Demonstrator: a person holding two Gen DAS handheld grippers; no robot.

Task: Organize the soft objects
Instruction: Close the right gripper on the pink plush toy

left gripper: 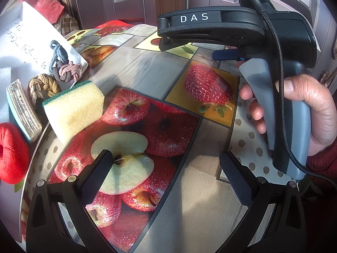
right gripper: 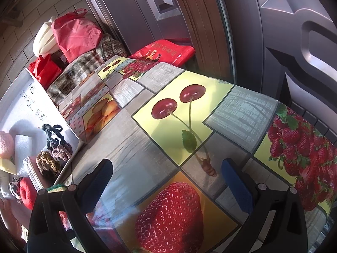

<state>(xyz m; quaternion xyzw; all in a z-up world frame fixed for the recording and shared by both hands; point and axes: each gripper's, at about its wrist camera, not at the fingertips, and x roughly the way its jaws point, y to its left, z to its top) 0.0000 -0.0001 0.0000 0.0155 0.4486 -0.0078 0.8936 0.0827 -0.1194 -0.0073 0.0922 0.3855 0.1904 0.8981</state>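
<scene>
At the far left of the left wrist view, a red plush object (left gripper: 11, 154) was seen at the desk's edge, with a wrapped rectangular pack (left gripper: 23, 110) just beside it. Next to these, a yellow sponge (left gripper: 73, 109) with a green scouring layer was found lying tilted, its lower end on the fruit-printed desk (left gripper: 147, 71). Behind the sponge, a tan braided band (left gripper: 43, 85) and a grey-and-mauve braided band (left gripper: 63, 66) were seen against a white box (left gripper: 31, 35) marked with handwriting; whether the bands rested inside it or on its edge could not be told.

The left gripper (left gripper: 166, 179) was held above the printed apple slice, its fingers (left gripper: 94, 177) spread wide and nothing between them. Further right, the right gripper (left gripper: 227, 53), lettered "DAS", was seen gripped by a hand (left gripper: 311, 113) in a red sleeve, a braided cable running down its handle.

In the right wrist view, the same white box (right gripper: 27, 109) was seen at the left with the braided bands and the red plush object (right gripper: 27, 194) near it; a pink knitted item (right gripper: 6, 145) lay further left. The right gripper (right gripper: 168, 181) was poised over the printed cherries and strawberry, its blue-padded fingers (right gripper: 238, 187) parted and empty. Red bags (right gripper: 75, 33) were piled beyond the desk.
</scene>
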